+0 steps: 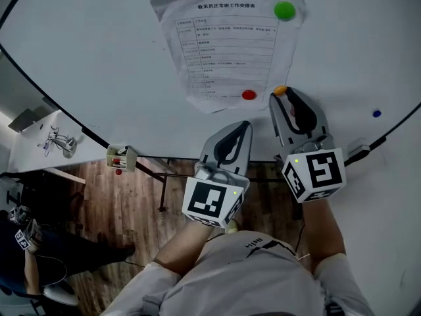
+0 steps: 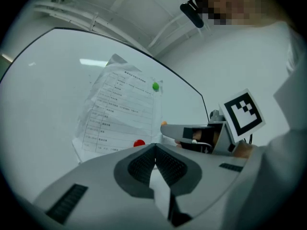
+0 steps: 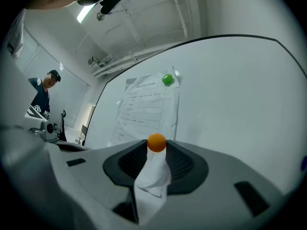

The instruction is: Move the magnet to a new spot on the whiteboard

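An orange magnet [image 1: 280, 90] sits at the tips of my right gripper [image 1: 281, 95], against the whiteboard [image 1: 99, 58] just right of the paper's lower corner. The right gripper view shows the orange magnet [image 3: 156, 143] pinched between the two jaw tips of the right gripper [image 3: 156, 148]. A printed sheet [image 1: 230, 45] hangs on the board under a green magnet [image 1: 284, 10] and a red magnet [image 1: 248, 95]. My left gripper [image 1: 244, 126] is shut and empty, its tips below the red magnet [image 2: 139, 143].
A small blue magnet [image 1: 376, 113] is on the board to the right. A small holder with markers [image 1: 120, 157] hangs at the board's lower edge. A person [image 1: 26, 242] stands on the wooden floor at the lower left, beside a white table [image 1: 39, 143].
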A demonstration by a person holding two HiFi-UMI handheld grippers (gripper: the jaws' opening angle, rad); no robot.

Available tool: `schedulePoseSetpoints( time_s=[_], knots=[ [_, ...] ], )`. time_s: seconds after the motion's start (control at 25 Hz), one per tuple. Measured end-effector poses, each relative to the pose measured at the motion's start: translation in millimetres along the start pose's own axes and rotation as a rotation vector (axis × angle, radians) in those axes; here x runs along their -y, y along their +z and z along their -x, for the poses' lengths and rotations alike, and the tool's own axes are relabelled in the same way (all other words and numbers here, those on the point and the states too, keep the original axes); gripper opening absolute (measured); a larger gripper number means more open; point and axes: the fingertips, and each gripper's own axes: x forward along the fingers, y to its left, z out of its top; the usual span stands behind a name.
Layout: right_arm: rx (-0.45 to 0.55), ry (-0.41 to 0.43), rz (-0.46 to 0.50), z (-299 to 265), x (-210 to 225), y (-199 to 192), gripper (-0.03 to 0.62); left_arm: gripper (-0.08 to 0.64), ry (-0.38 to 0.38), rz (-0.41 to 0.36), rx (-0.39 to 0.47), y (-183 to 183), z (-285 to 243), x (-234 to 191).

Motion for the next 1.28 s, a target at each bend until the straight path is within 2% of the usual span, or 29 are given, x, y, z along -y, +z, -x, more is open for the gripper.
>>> schedulePoseSetpoints(
  time_s=[0.48, 0.64, 0.8, 1.28],
  knots=[
    [-0.095, -0.107, 0.216, -25, 6, 5, 0.121, 0.011, -0.035, 0.013, 0.043, 9, -17, -18],
    [-0.171, -0.149, 0.291, -27, 5, 3, 0.121, 0.012, -0.042, 0.022, 0.048, 10, -21, -23],
    [-0.231, -0.195, 0.328, -30, 4, 1, 0.121, 0.011, -0.051, 0.034, 0.051, 8, -23, -25],
    [-0.233, -0.315, 0.404, -31, 4, -3, 0.121, 0.012, -0.054, 0.032, 0.04, 4, -19, -24]
  ],
)
